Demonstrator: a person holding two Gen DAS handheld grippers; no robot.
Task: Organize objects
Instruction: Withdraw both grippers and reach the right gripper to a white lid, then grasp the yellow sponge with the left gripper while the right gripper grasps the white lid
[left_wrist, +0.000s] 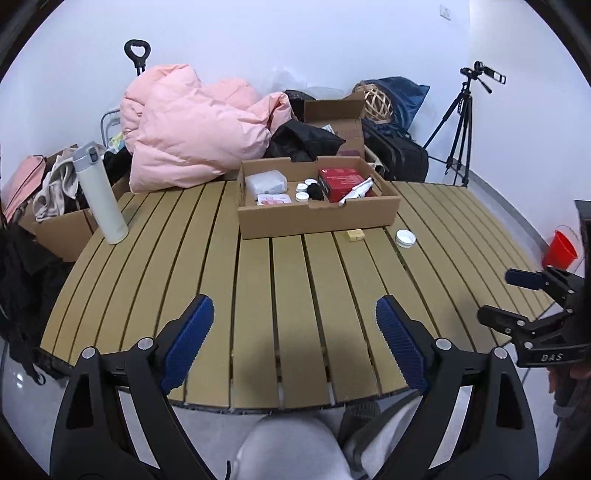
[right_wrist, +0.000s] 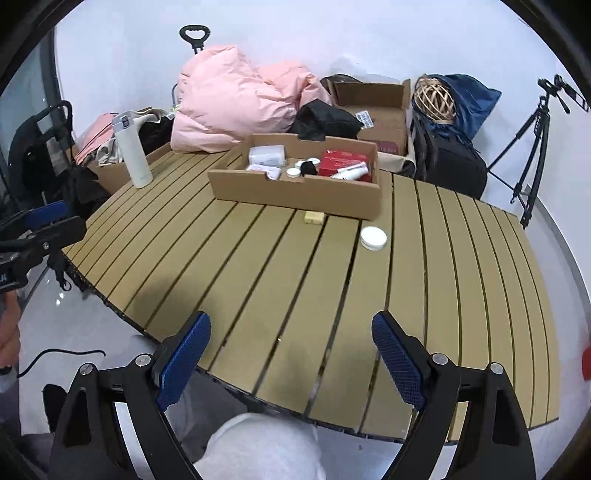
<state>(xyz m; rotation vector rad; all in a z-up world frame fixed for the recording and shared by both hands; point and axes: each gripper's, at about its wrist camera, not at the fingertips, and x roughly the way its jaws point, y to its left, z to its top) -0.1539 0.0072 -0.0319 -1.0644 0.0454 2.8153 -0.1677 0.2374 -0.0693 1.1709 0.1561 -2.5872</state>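
Note:
An open cardboard tray (left_wrist: 317, 219) (right_wrist: 295, 194) stands at the far middle of the slatted table. It holds a red box (left_wrist: 341, 181) (right_wrist: 341, 162), small white jars, a white tube, a clear packet and a black item. In front of it lie a small yellow block (left_wrist: 355, 235) (right_wrist: 314, 218) and a round white jar (left_wrist: 405, 238) (right_wrist: 373, 238). My left gripper (left_wrist: 295, 310) is open and empty over the near table edge. My right gripper (right_wrist: 291, 325) is open and empty, also near the front edge; it shows at the right in the left wrist view (left_wrist: 517, 295).
A white flask (left_wrist: 99, 194) (right_wrist: 132, 151) stands at the table's far left. Behind the table (left_wrist: 295, 295) are a pink duvet (left_wrist: 192, 129), cardboard boxes, bags and a tripod (left_wrist: 461, 122). A red bucket (left_wrist: 559, 251) sits on the floor at right. The person's knee is below the grippers.

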